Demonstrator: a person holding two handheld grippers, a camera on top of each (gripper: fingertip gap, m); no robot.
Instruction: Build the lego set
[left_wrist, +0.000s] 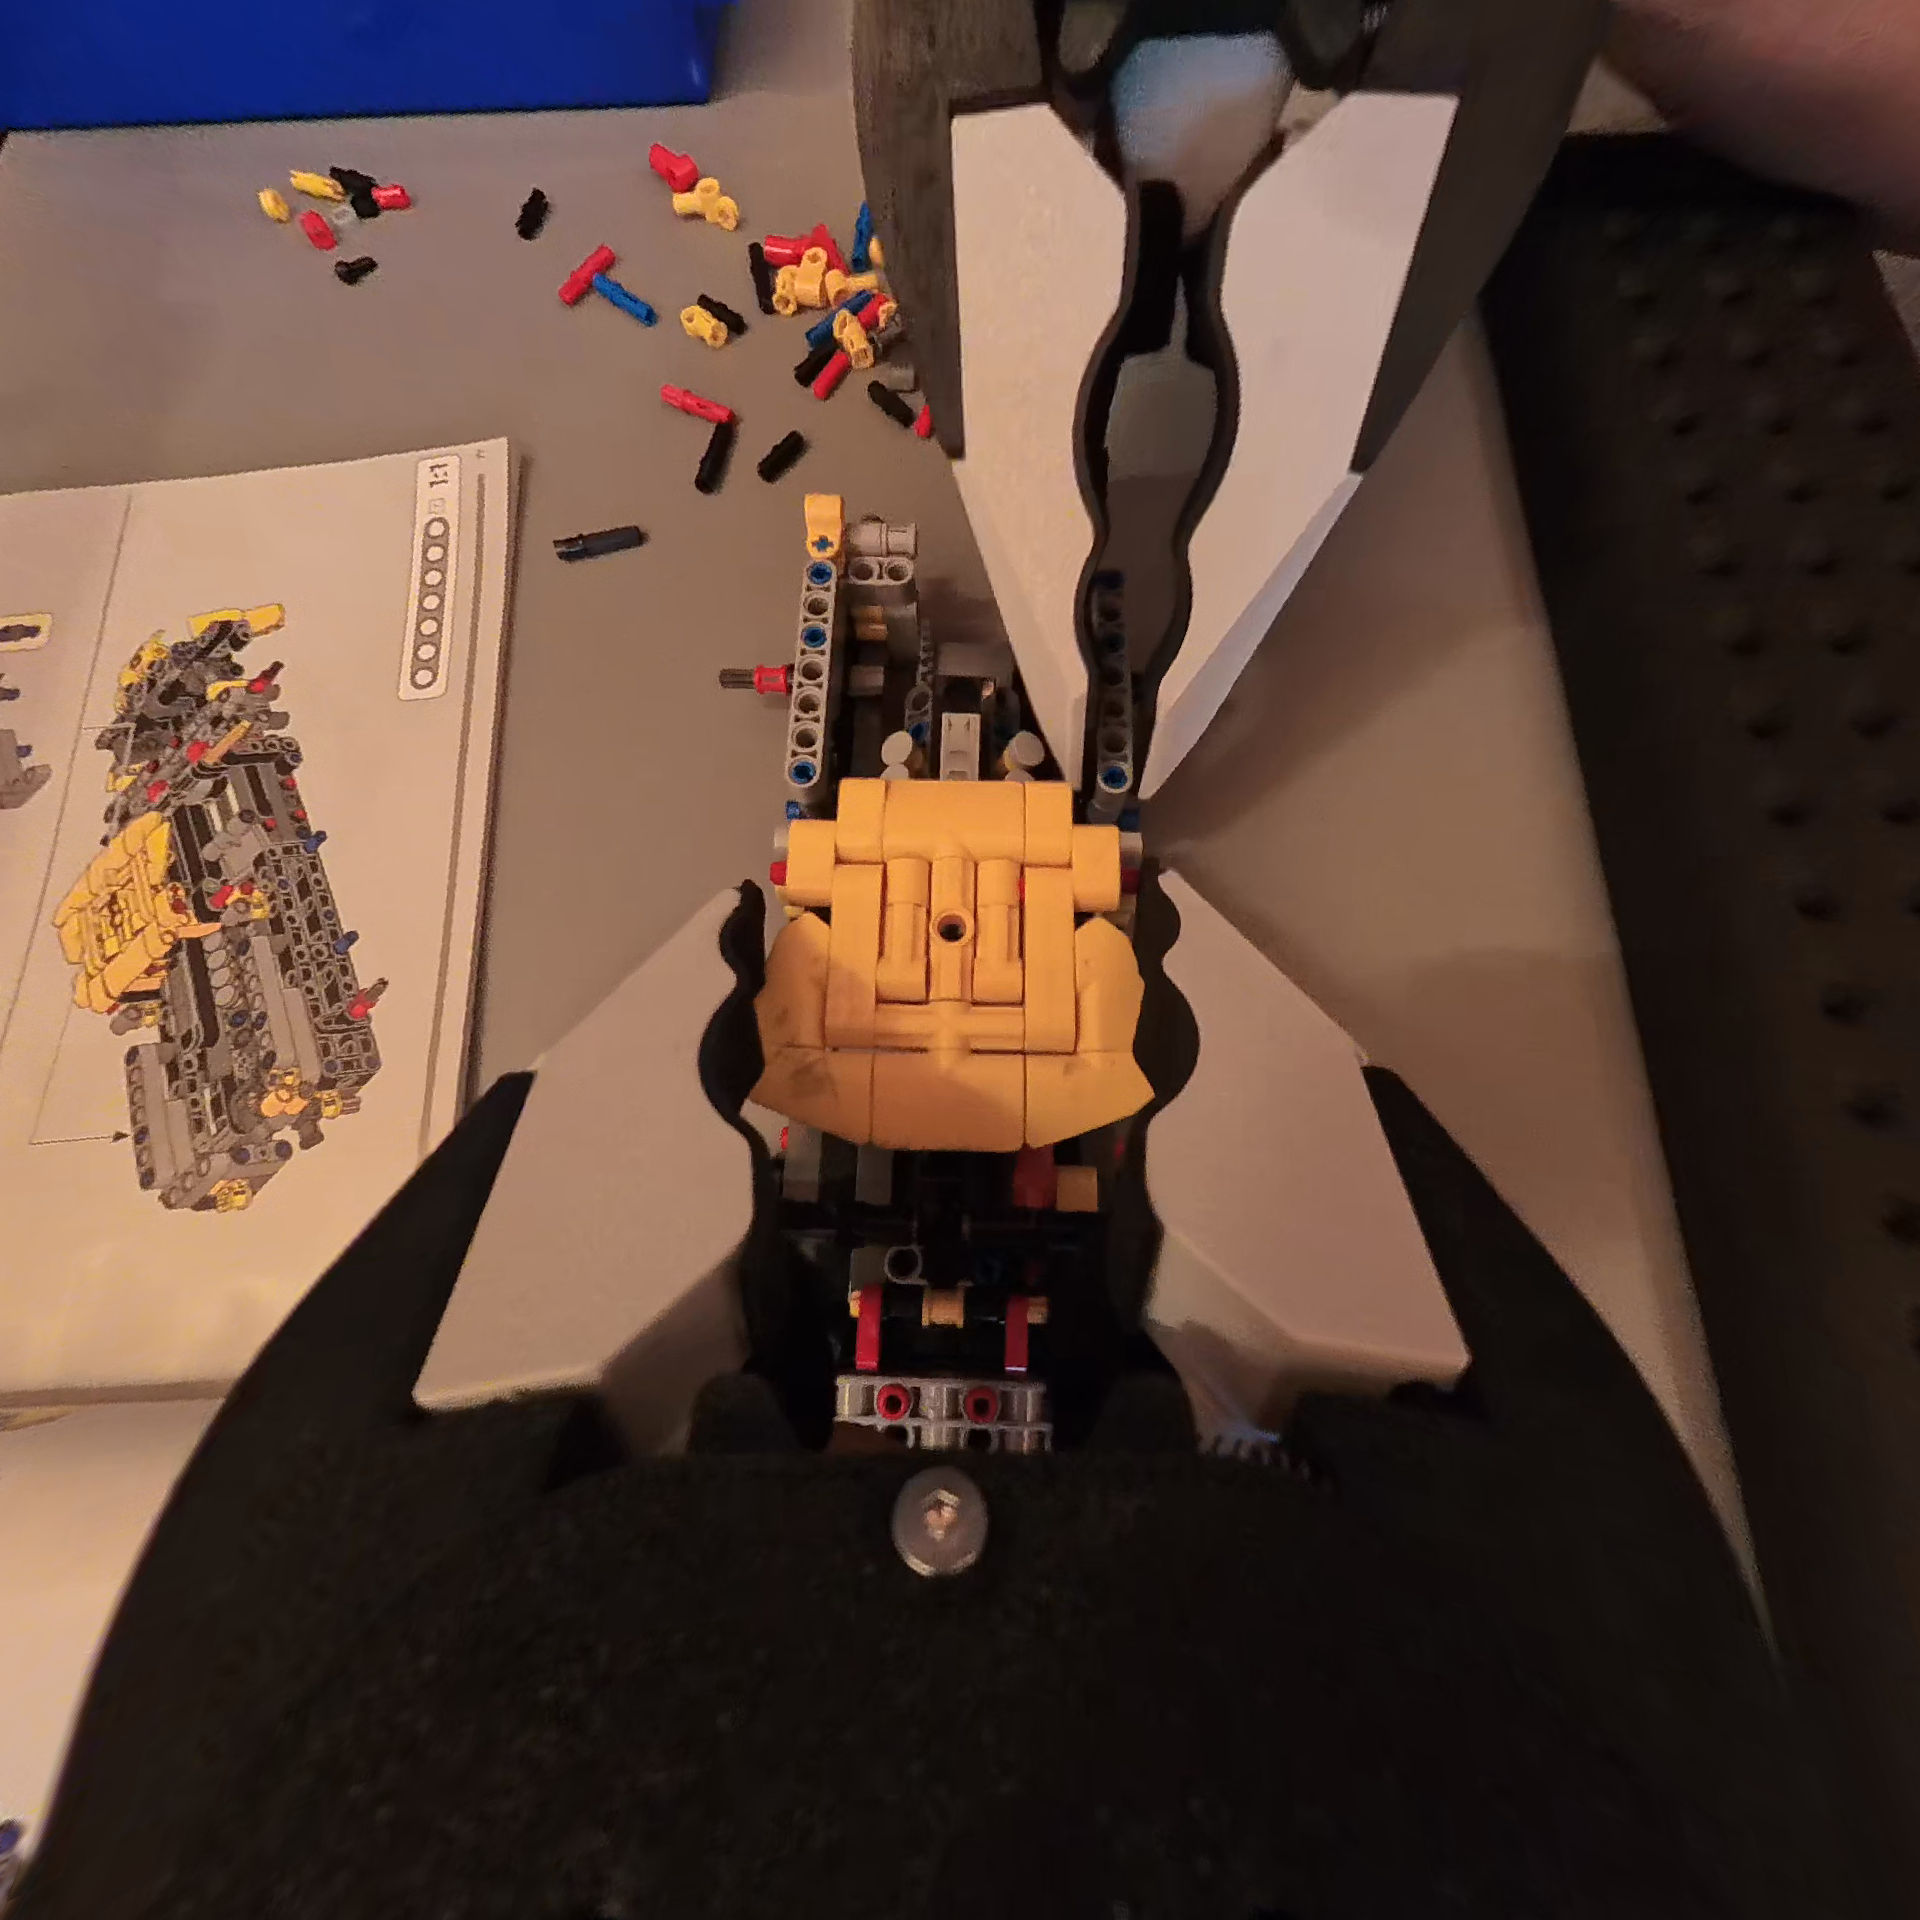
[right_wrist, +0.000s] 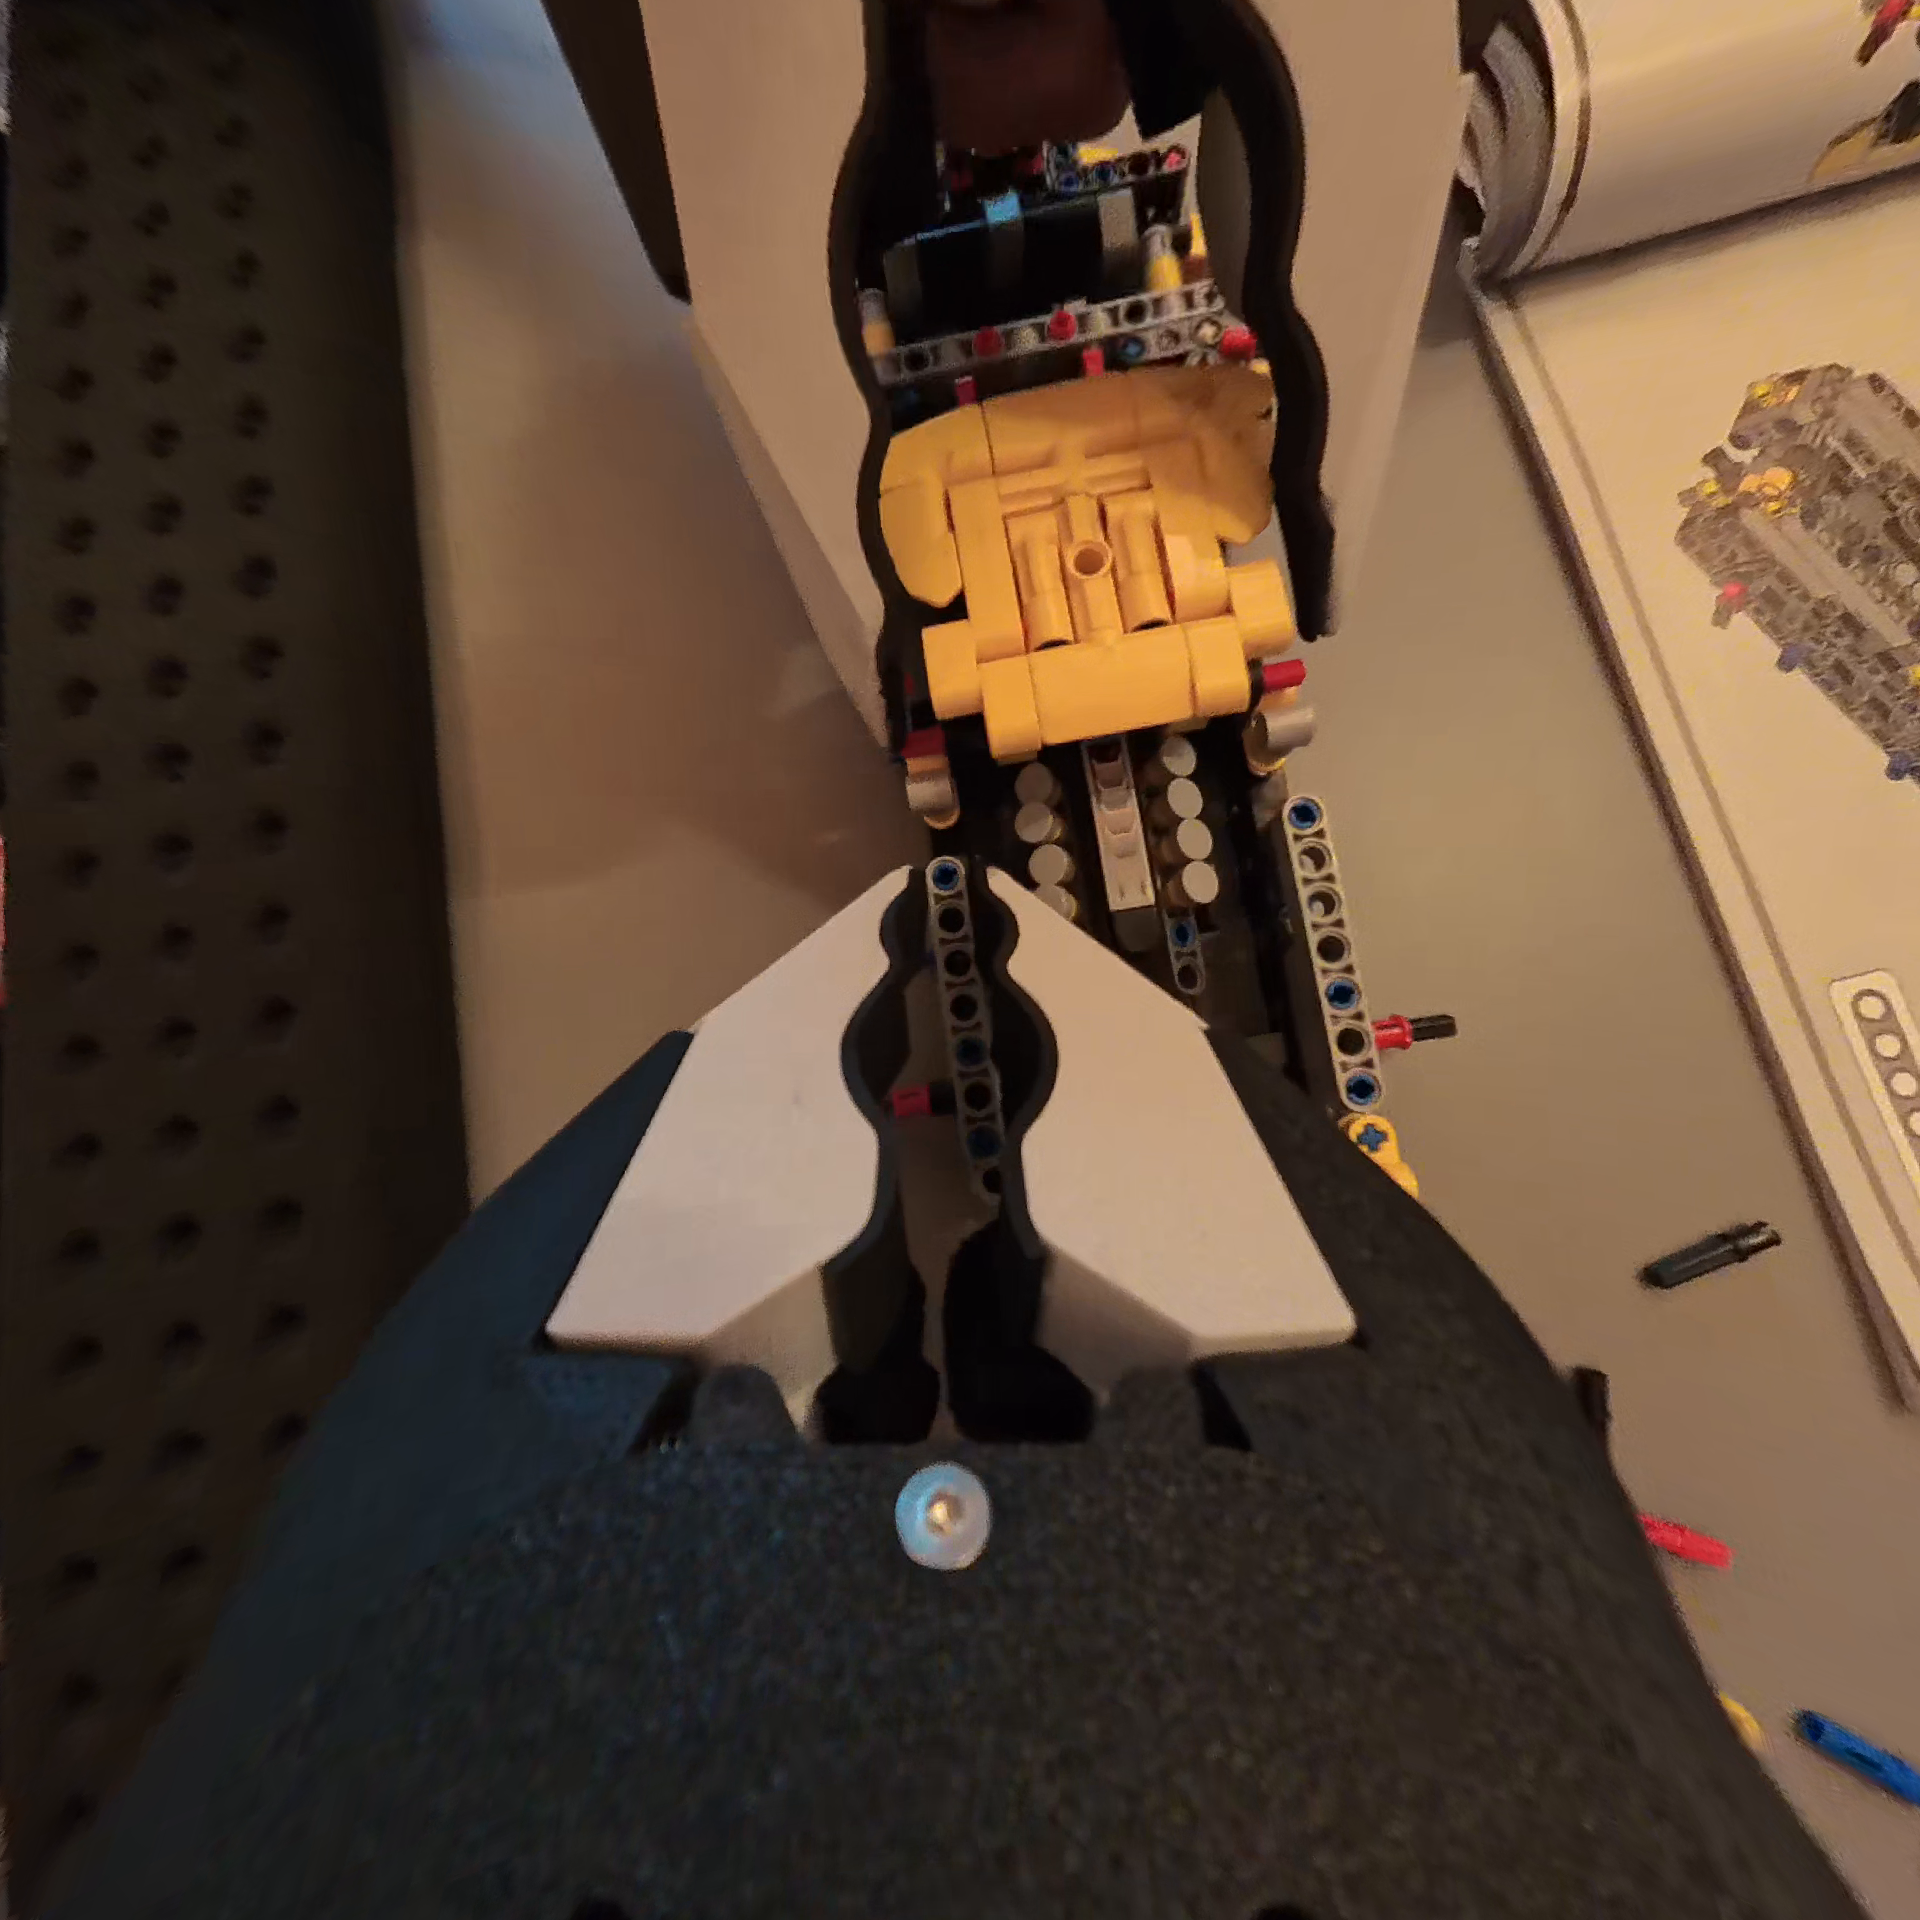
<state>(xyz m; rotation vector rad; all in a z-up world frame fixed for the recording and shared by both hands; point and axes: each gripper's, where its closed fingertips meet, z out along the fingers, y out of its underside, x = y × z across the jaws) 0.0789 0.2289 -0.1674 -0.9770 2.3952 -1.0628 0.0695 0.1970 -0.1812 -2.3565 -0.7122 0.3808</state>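
A long grey and black lego model with a yellow block on top lies on the grey table. My left gripper is shut on the model, its black pads on both sides of the yellow block. My right gripper is shut on a grey holed beam along one side of the model's other end. The right gripper also shows in the left wrist view, coming in from the top. The left gripper shows in the right wrist view, around the yellow block. The model's underside is hidden.
An open instruction booklet lies left of the model; it also shows in the right wrist view. Several loose red, blue, yellow and black pins are scattered beyond it. A black pin lies alone. A black perforated mat borders the table. There is about 4 centimeters between the tips of the two grippers.
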